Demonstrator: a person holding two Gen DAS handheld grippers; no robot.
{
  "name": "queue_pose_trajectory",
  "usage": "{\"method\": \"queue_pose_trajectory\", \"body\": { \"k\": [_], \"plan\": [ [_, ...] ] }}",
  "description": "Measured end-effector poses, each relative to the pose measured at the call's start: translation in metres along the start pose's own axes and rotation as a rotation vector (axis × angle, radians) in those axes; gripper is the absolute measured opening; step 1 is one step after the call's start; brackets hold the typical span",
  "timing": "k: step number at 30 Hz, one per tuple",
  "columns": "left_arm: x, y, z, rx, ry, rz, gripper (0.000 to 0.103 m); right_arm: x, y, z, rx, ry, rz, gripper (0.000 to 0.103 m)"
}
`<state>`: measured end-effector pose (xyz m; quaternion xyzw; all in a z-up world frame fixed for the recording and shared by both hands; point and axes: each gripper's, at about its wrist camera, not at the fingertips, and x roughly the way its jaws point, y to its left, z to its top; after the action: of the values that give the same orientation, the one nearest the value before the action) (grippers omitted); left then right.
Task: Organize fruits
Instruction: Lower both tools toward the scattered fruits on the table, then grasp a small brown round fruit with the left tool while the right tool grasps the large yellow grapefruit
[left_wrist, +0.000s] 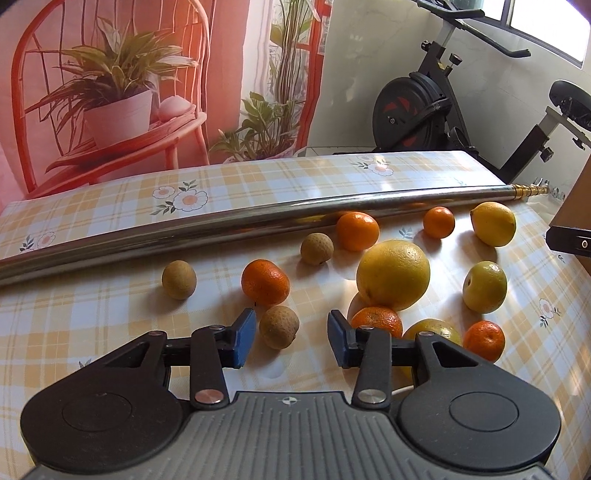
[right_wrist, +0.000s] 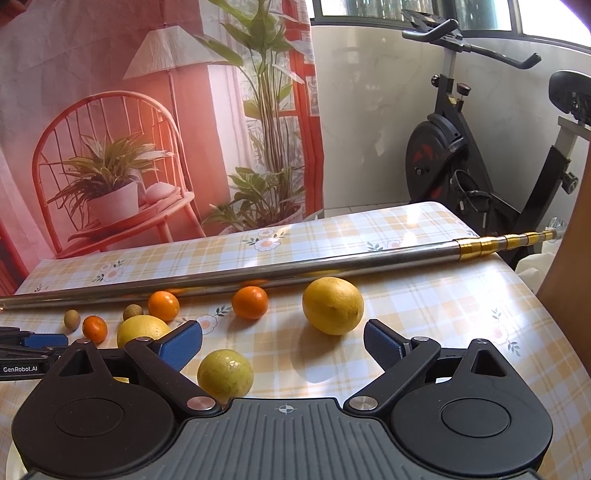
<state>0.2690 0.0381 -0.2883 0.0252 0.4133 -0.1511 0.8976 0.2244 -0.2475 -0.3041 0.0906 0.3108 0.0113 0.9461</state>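
Three brown longans: nearest one (left_wrist: 279, 326) sitting between left gripper (left_wrist: 291, 338) jaws, untouched, jaws parted. Five tangerines, five yellow fruits lying beyond. Lemon (right_wrist: 333, 305) lying crosswise ahead of right gripper (right_wrist: 282, 345), spread wide, empty.

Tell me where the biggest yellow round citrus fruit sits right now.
In the left wrist view the big yellow citrus fruit lies right of centre on the plaid tablecloth, just beyond a small orange tangerine, with a yellow-green round fruit to its right.
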Motion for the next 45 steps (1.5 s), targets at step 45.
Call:
{"method": "queue_pose_trajectory", "body": {
  "k": [45],
  "plan": [
    [-0.045, -0.003, -0.012, -0.133, -0.108, 0.129, 0.027, 0.087, -0.040, 0.023, -0.037, -0.049, 0.011, 0.079]
  ]
}}
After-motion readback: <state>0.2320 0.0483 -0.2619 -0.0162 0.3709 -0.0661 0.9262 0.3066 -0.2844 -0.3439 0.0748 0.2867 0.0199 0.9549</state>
